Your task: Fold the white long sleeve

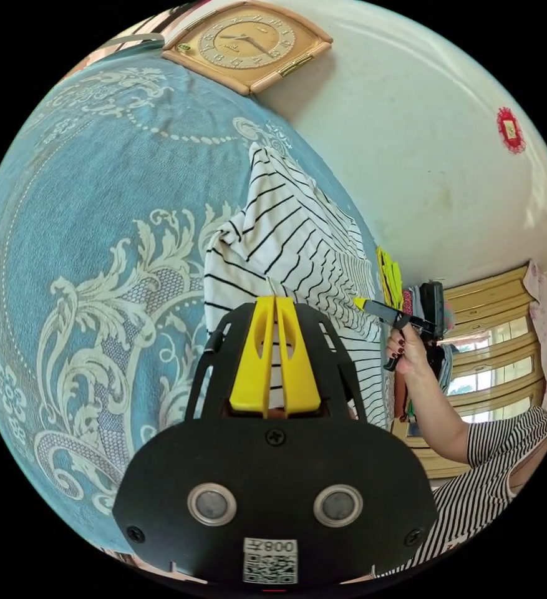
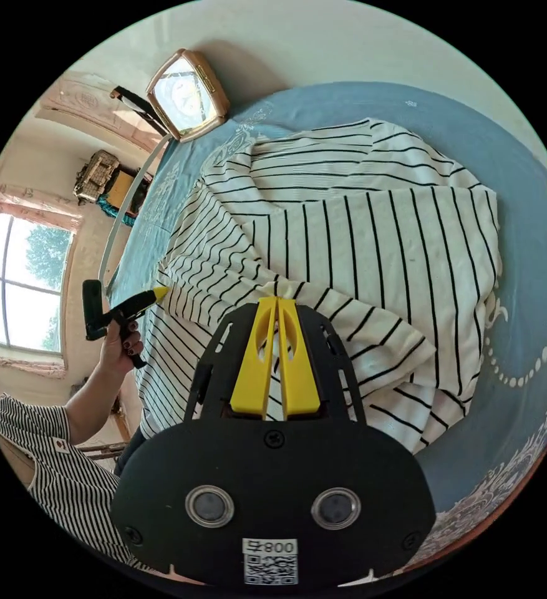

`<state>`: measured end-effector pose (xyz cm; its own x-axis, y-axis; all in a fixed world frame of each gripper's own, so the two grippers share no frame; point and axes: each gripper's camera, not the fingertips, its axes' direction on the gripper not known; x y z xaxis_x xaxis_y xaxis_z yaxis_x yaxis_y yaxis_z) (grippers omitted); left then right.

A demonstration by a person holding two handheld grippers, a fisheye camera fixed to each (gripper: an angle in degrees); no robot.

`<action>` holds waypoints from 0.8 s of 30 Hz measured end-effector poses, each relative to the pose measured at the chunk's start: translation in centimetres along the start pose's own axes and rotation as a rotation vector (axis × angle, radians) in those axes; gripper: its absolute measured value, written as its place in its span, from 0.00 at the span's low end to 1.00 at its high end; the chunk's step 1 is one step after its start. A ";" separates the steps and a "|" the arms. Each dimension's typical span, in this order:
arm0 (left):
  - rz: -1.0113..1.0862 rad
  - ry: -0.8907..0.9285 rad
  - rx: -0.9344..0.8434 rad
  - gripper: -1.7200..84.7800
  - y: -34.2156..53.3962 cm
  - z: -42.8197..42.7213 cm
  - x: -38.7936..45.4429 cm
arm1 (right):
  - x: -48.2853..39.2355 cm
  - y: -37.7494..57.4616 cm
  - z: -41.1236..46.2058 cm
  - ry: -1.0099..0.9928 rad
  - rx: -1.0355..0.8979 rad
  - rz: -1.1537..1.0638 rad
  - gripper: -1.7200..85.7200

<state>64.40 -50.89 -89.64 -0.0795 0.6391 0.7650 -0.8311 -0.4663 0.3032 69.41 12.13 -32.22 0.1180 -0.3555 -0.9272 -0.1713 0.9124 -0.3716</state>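
Observation:
The white long sleeve with thin black stripes (image 2: 360, 237) lies partly folded on a blue patterned bedspread (image 2: 522, 249), one layer turned over the body. My right gripper (image 2: 276, 299) is shut on a pinched ridge of the cloth near the folded edge. My left gripper (image 2: 159, 291), held in a hand (image 2: 118, 346), grips the shirt's edge off to the side. In the left gripper view the shirt (image 1: 298, 237) rises in a lifted fold. There my left gripper (image 1: 275, 298) is shut on a tuft of it, and my right gripper (image 1: 360, 303) meets the far edge.
A square wall clock (image 1: 248, 40) rests at the bedspread's (image 1: 98, 218) edge against a pale wall with a red ornament (image 1: 509, 130). A person in a striped top (image 2: 42, 462) stands beside the bed. A window (image 2: 24, 274) and wooden cabinets (image 1: 491, 324) lie behind.

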 end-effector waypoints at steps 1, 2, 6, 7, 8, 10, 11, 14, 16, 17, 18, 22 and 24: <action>0.004 0.033 0.012 0.02 -0.4 0.0 0.5 | 1.6 1.1 -1.1 -0.049 0.036 0.024 0.02; 0.027 0.033 0.021 0.02 -0.9 -0.1 1.5 | 3.0 2.1 -2.5 -0.063 0.082 0.053 0.02; 0.084 0.026 0.061 0.02 -2.7 0.0 4.3 | 6.8 3.5 -6.5 -0.037 0.165 0.093 0.02; 0.098 0.036 0.068 0.02 -3.8 0.5 5.1 | 8.2 3.3 -7.8 -0.020 0.188 0.098 0.02; 0.124 0.041 0.067 0.02 -5.4 1.2 5.9 | 9.5 2.9 -9.0 -0.011 0.218 0.101 0.02; 0.165 0.028 0.064 0.02 -8.4 2.6 7.4 | 11.4 1.8 -10.4 0.004 0.247 0.102 0.02; 0.197 0.012 0.066 0.02 -10.7 3.7 8.4 | 12.4 0.7 -11.0 0.019 0.251 0.100 0.02; 0.260 -0.042 0.037 0.02 -16.6 7.3 10.9 | 14.3 -2.5 -11.3 0.032 0.248 0.077 0.02; 0.283 -0.084 0.013 0.02 -19.8 9.6 12.1 | 15.0 -4.5 -10.6 0.045 0.230 0.061 0.02; 0.296 -0.102 -0.011 0.02 -21.6 11.2 12.8 | 15.5 -5.7 -9.8 0.068 0.207 0.055 0.02; 0.301 -0.111 -0.022 0.02 -22.4 11.9 13.1 | 15.7 -6.2 -9.5 0.081 0.200 0.060 0.02; 0.291 -0.166 -0.069 0.02 -26.3 16.2 14.3 | 18.0 -7.6 -7.3 0.088 0.154 0.074 0.02; 0.296 -0.150 -0.079 0.02 -27.2 17.4 14.5 | 18.9 -7.1 -7.6 0.026 0.188 0.073 0.02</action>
<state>95.38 -39.58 -76.94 -0.2470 0.3831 0.8901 -0.8246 -0.5655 0.0146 65.45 -2.63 -47.40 0.0865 -0.2900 -0.9531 0.0075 0.9569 -0.2905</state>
